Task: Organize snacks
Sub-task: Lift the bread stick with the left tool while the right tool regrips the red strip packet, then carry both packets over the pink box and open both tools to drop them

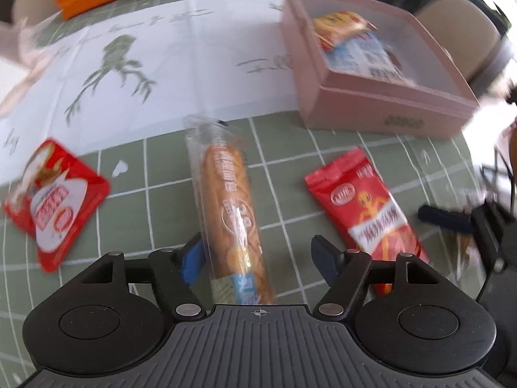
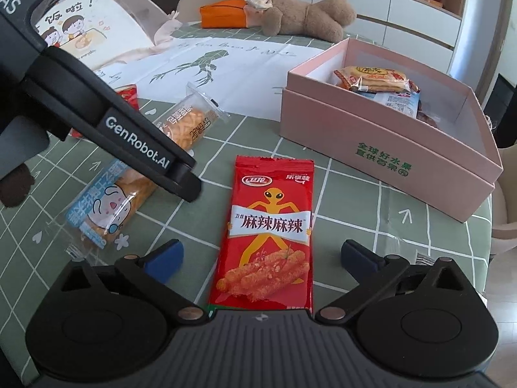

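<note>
Snacks were between both sets of fingers, not pinched. Left gripper (image 1: 258,255) stood apart around the bread stick pack (image 1: 231,213); right gripper (image 2: 260,258) was spread wide around the red spicy-strip packet (image 2: 268,226), both flat on the desk (image 2: 355,200). Pink box (image 2: 387,148) at 2 o'clock held more packets; another red packet (image 1: 55,203) sat at 9 o'clock.

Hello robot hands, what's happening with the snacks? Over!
Left tool open astride bread stick pack. Right tool open over red spicy pack. Pink box part filled. Nothing blocking.
</note>
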Available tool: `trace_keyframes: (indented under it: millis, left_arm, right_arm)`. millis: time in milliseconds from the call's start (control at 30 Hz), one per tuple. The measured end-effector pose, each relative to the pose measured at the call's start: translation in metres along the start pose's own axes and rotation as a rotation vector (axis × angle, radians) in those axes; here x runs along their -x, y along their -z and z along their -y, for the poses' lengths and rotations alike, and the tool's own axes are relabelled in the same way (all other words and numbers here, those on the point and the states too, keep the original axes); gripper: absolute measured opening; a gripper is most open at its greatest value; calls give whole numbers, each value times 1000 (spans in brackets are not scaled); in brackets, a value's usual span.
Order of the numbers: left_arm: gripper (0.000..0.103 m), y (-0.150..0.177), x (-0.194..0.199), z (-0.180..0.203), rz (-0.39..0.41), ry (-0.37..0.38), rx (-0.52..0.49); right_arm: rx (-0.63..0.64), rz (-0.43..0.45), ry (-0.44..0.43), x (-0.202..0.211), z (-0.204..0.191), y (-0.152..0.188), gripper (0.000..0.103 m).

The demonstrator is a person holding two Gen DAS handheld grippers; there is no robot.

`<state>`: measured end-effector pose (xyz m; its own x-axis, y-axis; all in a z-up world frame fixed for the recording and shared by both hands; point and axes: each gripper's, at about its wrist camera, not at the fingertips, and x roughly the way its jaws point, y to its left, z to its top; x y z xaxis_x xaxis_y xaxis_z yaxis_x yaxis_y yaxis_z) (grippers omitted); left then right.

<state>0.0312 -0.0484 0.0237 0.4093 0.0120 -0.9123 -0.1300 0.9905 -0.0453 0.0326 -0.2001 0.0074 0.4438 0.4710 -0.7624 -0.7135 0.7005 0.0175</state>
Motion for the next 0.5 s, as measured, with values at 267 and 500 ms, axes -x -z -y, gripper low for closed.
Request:
trace_keyframes:
  millis: [267,500]
  left_arm:
    - [34,19,16,-31,2,20,10]
    - [34,39,27,-59,2,55,62]
  right_arm:
    - [-120,-17,70,13,4,4,89]
    - [-191,-39,121,-3,-1,-20,81]
